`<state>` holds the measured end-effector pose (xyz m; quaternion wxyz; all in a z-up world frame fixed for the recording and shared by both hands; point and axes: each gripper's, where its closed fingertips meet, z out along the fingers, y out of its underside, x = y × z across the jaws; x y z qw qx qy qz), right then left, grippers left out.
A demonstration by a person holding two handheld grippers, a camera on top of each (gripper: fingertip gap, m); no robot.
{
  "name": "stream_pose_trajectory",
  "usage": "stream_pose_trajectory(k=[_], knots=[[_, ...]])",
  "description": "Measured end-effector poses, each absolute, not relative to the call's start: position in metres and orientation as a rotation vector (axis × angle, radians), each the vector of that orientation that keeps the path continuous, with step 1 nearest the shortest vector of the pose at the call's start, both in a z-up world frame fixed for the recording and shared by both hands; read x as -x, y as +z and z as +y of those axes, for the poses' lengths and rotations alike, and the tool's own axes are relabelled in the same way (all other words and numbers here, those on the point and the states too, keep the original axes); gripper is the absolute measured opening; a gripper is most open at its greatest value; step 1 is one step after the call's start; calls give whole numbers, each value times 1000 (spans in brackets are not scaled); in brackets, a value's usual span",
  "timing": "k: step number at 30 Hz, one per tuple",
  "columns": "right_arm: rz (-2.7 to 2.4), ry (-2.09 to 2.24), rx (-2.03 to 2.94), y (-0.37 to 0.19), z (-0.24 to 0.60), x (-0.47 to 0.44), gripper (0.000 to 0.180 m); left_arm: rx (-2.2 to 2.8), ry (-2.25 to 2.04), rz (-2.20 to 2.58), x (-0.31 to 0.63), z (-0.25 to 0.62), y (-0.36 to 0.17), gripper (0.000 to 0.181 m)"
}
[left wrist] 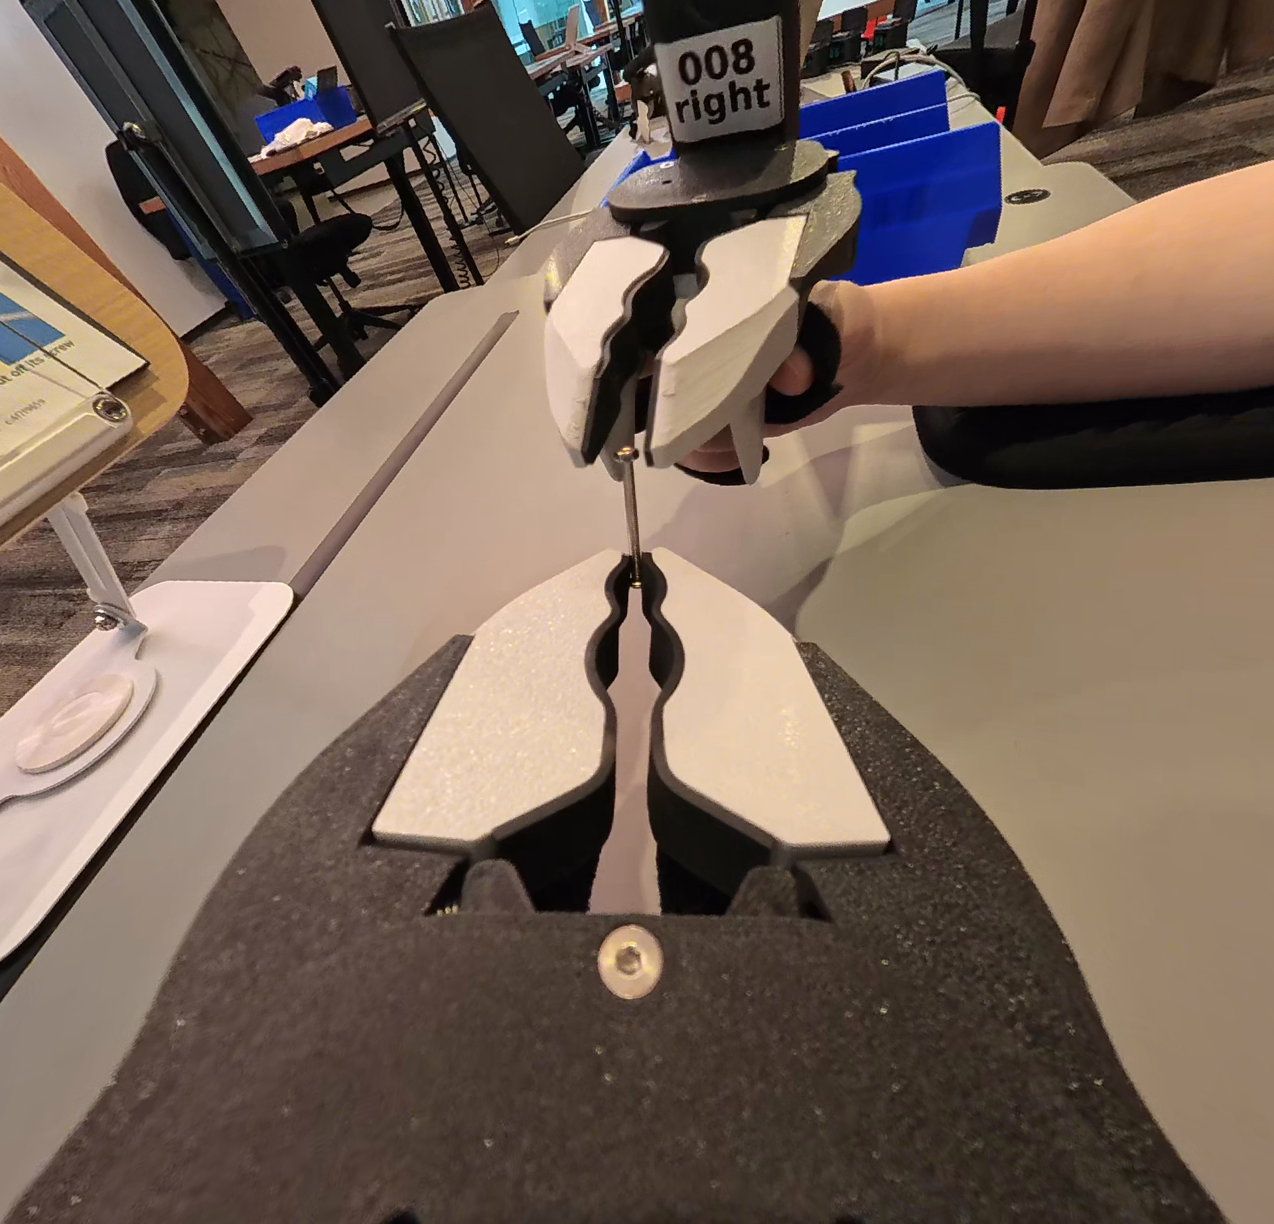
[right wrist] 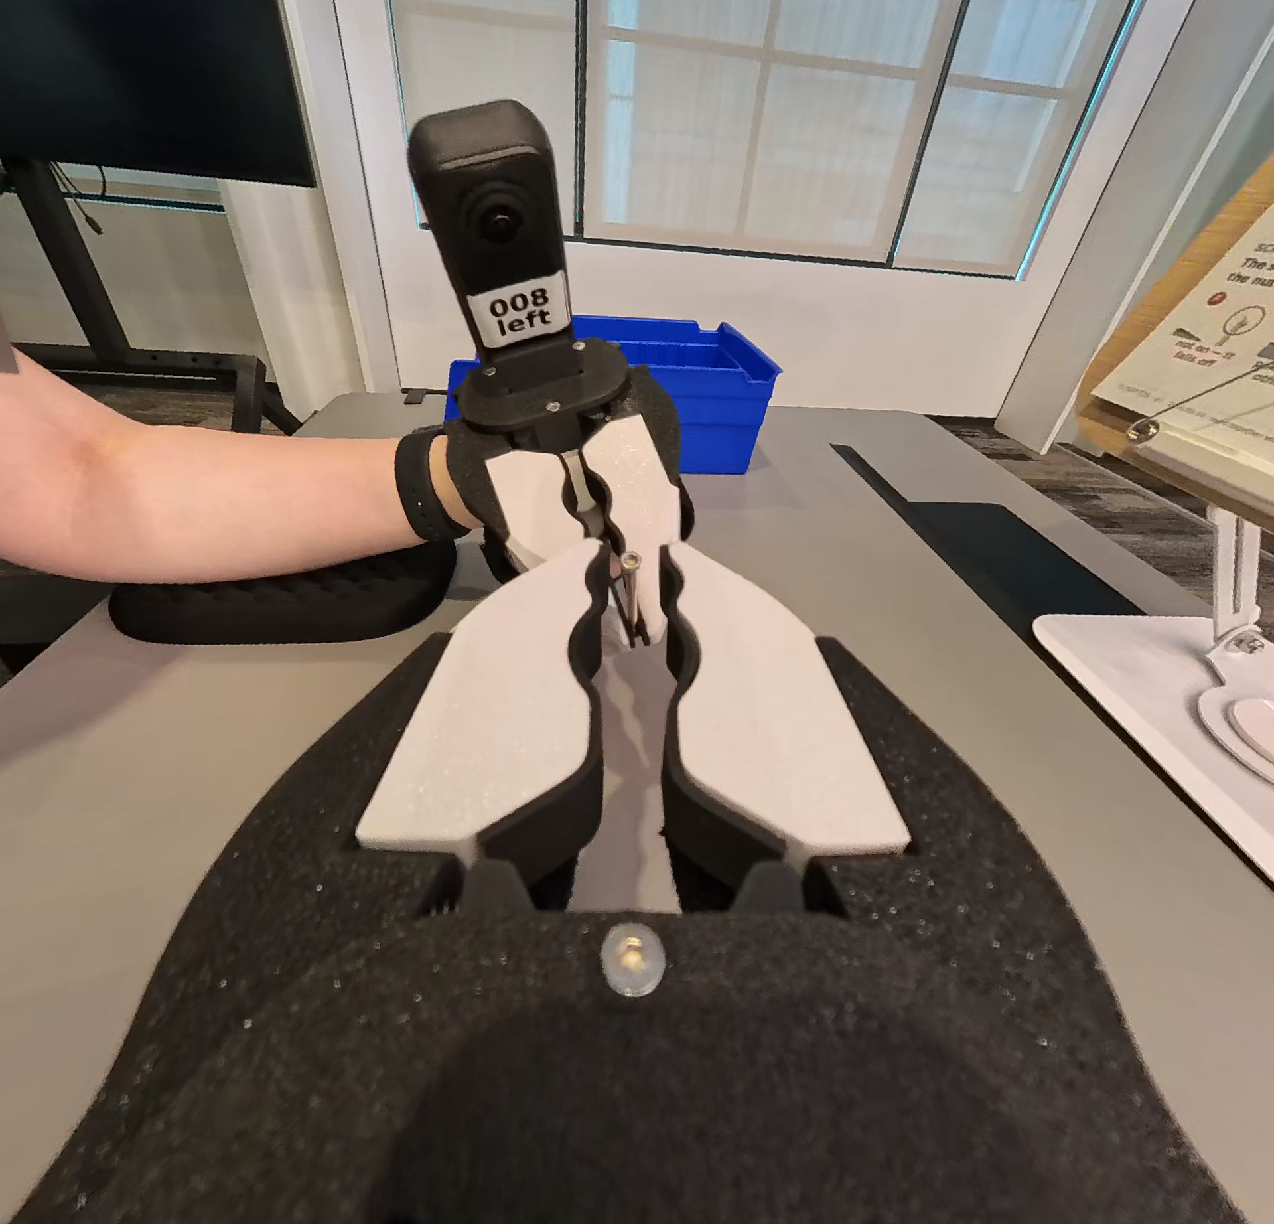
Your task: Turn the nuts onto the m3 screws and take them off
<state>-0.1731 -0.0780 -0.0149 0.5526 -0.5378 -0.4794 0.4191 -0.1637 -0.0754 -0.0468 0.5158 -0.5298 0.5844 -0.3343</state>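
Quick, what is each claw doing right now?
Left claw: closed on the lower end of the screw.
Right claw: open around the screw head, not gripping.

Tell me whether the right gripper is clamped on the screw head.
No: in the right wrist view the screw head sits free between the right gripper's parted fingers.

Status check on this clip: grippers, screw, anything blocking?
Left gripper shut on screw tip. Right gripper open around its head. Nut not discernible. Nothing blocking.

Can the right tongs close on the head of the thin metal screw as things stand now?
Probably yes. The right tongs stand open around the head of the thin metal screw, with nothing between; the left tongs grip its other end.
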Motion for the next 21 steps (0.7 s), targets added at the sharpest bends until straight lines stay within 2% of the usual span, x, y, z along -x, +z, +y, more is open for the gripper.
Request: stream_pose_trajectory(k=[9, 21], knots=[[-1157, 984, 1281, -19, -79, 175, 5, 1269, -805, 1409, 163, -77, -47, 2], [-1152, 1006, 1273, -16, -81, 175, 5, 1258, -813, 1402, 163, -78, -45, 2]])
